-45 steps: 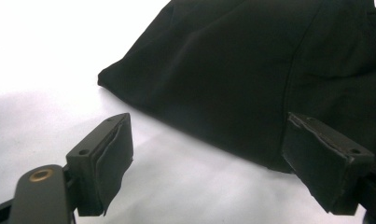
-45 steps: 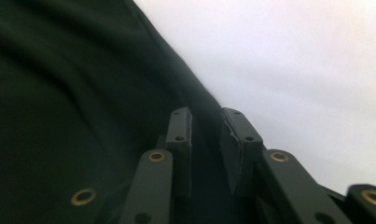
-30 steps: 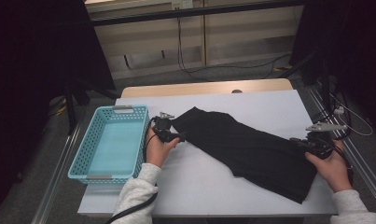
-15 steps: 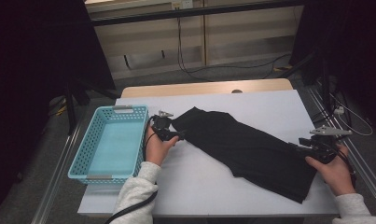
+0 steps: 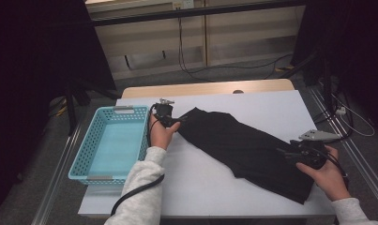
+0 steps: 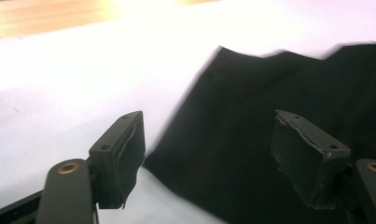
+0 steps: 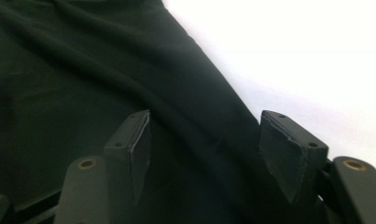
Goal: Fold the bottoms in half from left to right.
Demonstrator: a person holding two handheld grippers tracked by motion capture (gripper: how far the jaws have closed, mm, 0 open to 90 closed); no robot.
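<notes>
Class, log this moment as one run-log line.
left tool: open, at cloth's corner | right tool: open, over cloth's edge | black cloth: flat on table | basket: empty

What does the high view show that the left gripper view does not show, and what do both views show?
The high view alone shows the blue basket left of the black cloth, both hands, and the right gripper at the cloth's near right end. The left gripper view alone shows the left gripper with its jaws wide apart over the cloth's edge, holding nothing. Both views show the black cloth lying on the white table.
</notes>
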